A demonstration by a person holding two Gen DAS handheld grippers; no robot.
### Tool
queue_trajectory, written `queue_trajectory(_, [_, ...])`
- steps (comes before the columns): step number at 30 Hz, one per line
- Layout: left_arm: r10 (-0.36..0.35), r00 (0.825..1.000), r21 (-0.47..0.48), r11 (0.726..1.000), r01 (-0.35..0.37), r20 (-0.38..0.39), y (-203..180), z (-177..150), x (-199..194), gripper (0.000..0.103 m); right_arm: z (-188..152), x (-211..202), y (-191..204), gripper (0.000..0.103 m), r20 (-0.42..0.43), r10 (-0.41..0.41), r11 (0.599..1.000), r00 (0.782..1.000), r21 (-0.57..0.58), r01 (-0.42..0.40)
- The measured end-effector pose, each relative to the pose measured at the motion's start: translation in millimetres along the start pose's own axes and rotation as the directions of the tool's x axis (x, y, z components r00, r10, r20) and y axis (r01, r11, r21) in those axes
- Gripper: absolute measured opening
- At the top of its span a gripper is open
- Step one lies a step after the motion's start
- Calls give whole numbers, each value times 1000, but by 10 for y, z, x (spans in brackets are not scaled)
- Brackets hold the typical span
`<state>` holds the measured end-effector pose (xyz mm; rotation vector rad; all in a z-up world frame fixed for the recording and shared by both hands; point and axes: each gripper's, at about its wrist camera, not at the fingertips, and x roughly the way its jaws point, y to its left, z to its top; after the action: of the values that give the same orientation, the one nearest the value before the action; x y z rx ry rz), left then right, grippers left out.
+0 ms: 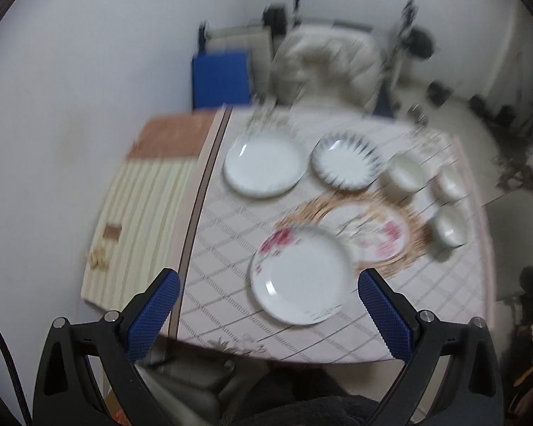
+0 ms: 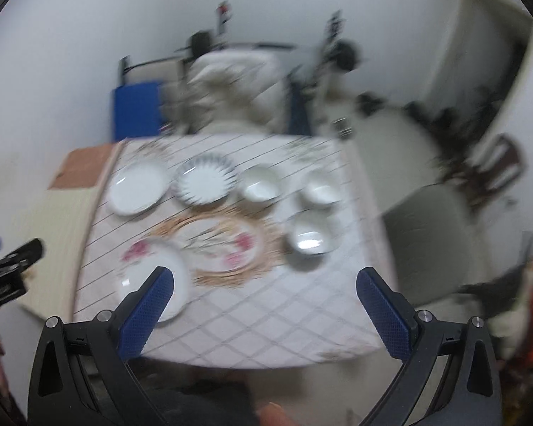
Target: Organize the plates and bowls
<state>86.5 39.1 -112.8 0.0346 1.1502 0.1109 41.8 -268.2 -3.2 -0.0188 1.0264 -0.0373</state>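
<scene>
Both views are blurred and look down on a table with a checked cloth. A white plate with a pink flower lies nearest. Further back sit a plain white plate and a plate with dark radial marks. Three white bowls stand on the right. My left gripper hovers open high above the flowered plate. My right gripper is open too, above the cloth's near part, with the bowls ahead of it.
A round floral mat lies printed or placed at the cloth's middle. A striped cloth covers the table's left part by the wall. Behind the table are a blue board, a pale chair and clutter on the floor at right.
</scene>
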Motion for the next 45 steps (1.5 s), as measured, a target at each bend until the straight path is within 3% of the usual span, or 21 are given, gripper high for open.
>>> queue_trajectory(3, [-6,994,-30,1000,3,-112,164,-28,650,100,-66,791,104,103,-134,131,991,982,-7,-133])
queue_trajectory(5, [-41,982,-57,998,31,-184,258,-87,1084,91,-144,1386,182,103,-246,244,970,938,49,-240])
queue_trajectory(9, [-129,947,-93,990,105,-296,371,-136,1784,67,-291,2261,306,100,-353,316,948,881,153,-279])
queue_trajectory(11, [-186,922,-122,981,153,-339,409,-133,2095,54,-360,2677,397,88,-403,345,937,848,194,-290])
queue_trajectory(12, [-207,911,-130,977,171,-357,431,-133,2262,52,-400,2870,453,81,-433,357,933,828,214,-291])
queue_trajectory(16, [-264,869,-119,964,236,-418,469,-67,2772,52,-529,3426,592,72,-485,421,904,766,295,-310])
queue_trajectory(21, [-295,823,-60,950,306,-485,436,-50,3138,52,-684,3860,808,69,-519,456,884,723,359,-300])
queue_trajectory(23, [-300,808,-22,942,336,-508,375,-56,3231,51,-719,3929,885,61,-525,468,876,711,379,-297])
queue_trajectory(24, [-302,805,-3,937,350,-511,340,-59,3264,44,-732,3968,934,54,-530,469,876,707,381,-297])
queue_trajectory(25, [-310,798,5,931,365,-516,309,-70,3292,22,-741,3991,971,47,-531,460,880,711,378,-287])
queue_trajectory(28, [-318,801,18,925,379,-508,308,-69,3296,22,-721,4026,1076,22,-538,440,890,719,371,-266])
queue_trajectory(30, [-317,803,35,922,386,-505,314,-72,3280,20,-732,4051,1110,22,-535,423,894,731,378,-241])
queue_trajectory(36, [-280,818,50,935,351,-503,539,-46,3244,19,-752,3964,1247,17,-542,425,891,725,390,-231])
queue_trajectory(45, [-254,854,12,957,291,-453,1218,75,3056,15,-629,3870,1954,15,-551,457,885,698,358,-297])
